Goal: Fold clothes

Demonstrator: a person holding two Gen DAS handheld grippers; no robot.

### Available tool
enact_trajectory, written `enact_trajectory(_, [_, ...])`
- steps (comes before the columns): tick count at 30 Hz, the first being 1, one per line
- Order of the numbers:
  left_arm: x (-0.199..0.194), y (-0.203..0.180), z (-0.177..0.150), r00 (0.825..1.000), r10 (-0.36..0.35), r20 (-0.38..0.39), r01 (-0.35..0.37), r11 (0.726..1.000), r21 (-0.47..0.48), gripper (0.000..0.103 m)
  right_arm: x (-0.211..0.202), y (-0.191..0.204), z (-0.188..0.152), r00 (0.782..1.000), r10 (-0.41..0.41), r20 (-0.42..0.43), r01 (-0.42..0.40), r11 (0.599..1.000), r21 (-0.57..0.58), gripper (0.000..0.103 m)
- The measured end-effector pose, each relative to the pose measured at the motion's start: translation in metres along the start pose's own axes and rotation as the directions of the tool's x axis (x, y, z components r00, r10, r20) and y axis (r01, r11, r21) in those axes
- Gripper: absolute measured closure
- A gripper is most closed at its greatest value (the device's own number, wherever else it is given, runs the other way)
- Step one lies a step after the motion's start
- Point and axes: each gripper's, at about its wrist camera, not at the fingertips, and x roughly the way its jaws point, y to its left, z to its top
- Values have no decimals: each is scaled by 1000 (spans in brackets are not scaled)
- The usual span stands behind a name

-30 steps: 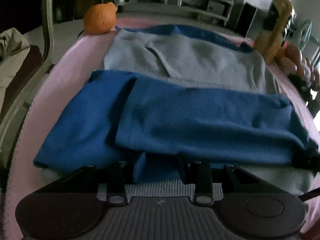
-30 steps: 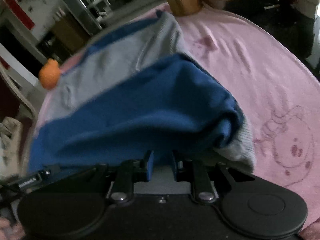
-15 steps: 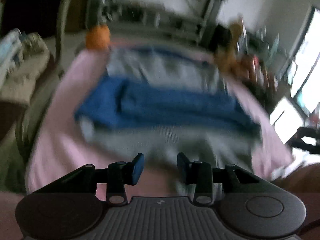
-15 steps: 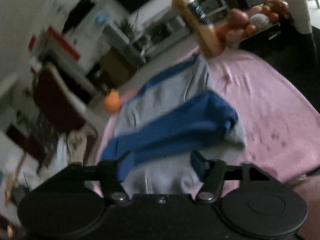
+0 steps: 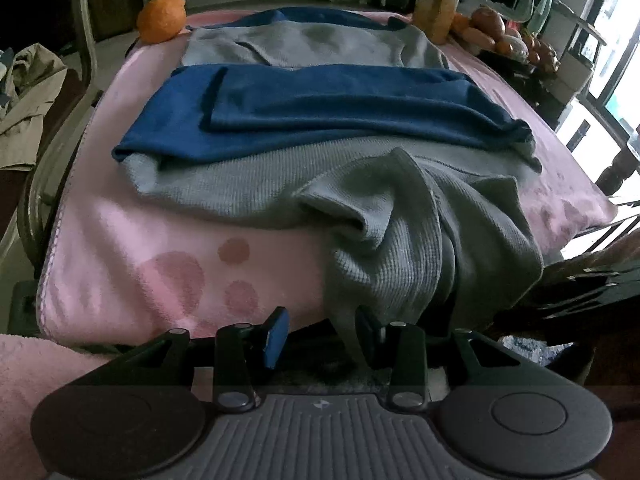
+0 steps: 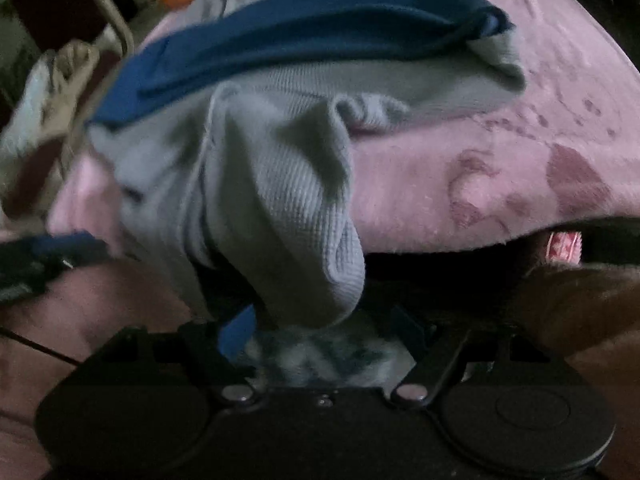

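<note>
The blue sleeves are lying folded across the garment, its grey hem is hanging unfolded, the left gripper is standing empty and part-open, and the right gripper is opening around the hem without pressing it.

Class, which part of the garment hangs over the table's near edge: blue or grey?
The grey part; the blue part lies flat farther back on the pink cloth.

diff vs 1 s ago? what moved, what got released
Both grippers let go of the blue sleeves, now folded across the garment, and pulled back to the near table edge. The left gripper is open beside the hanging grey hem. The right gripper was shut; its jaws are opening around that hem. Unchanged: the orange, bottle and pink blanket.
</note>
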Motion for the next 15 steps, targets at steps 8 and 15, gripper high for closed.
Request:
enact_trajectory(8, [-3,0,1,1000,-14,11,14,1000,-7,64,38,25,-4,997,-76,-9,73,979,-190,27])
enact_trajectory(15, [-11,7,1,999,-22,38,24,998,-50,64,26,37,-16,999,-50,-14,44,955,-293,99])
